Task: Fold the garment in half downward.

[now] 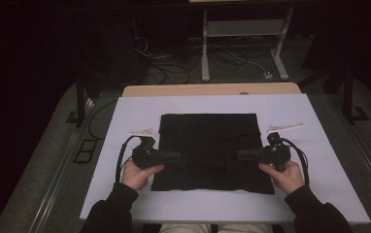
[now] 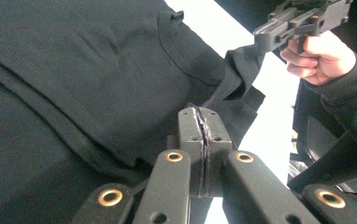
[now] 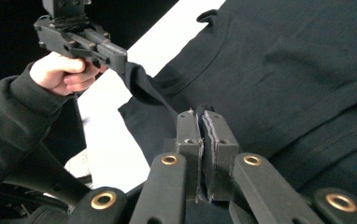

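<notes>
Black T-shirt flat on white worktop; left gripper jaws clamped on its left edge, right gripper jaws clamped on right edge, fabric pulled inward

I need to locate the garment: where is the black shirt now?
In the high view, the black shirt lies mid-table on the white sheet, between the left claw and right claw, both pinching it.

Your black garment is soft, matt knit cloth with stitched seams, creased where each pair of jaws pinches it. The surface under it looks like smooth, matt white sheet, with pale bare wood at its far edge. Your left gripper and right gripper are matt black plastic with shiny brass-coloured rivets.
</notes>
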`<state>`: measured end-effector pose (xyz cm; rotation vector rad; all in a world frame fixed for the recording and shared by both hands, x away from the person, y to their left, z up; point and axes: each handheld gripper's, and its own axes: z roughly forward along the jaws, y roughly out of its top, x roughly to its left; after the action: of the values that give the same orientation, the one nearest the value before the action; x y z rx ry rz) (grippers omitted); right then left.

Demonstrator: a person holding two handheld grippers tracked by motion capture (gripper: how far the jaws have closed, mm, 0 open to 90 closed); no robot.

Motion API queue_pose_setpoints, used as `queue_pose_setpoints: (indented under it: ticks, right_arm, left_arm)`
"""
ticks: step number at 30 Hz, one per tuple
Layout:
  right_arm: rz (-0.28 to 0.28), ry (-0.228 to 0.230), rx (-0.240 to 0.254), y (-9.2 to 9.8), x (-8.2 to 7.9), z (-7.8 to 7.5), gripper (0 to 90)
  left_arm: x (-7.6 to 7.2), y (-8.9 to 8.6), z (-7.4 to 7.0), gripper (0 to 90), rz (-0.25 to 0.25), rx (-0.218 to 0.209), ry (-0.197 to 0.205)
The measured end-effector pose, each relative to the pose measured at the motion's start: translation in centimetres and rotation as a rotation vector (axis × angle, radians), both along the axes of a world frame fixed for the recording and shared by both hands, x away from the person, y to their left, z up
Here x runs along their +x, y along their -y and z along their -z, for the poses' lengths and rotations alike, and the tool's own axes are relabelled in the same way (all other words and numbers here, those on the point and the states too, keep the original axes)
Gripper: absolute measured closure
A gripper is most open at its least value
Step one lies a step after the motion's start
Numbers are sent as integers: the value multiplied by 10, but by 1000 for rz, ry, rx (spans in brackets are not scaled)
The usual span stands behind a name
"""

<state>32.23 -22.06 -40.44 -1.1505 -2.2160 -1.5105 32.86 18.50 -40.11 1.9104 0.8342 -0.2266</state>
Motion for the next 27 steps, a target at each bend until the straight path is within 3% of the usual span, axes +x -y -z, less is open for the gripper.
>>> queue_pose_setpoints:
  ticks: [17,27]
  right_arm:
    - [-20,-25,-28,7,-19,3,846]
    - [-37,-31,-33,12,-29,2,846]
  left_arm:
    - [-18,-2,0,878,21,1,-7]
    - [-29,4,1,877,62,30,0]
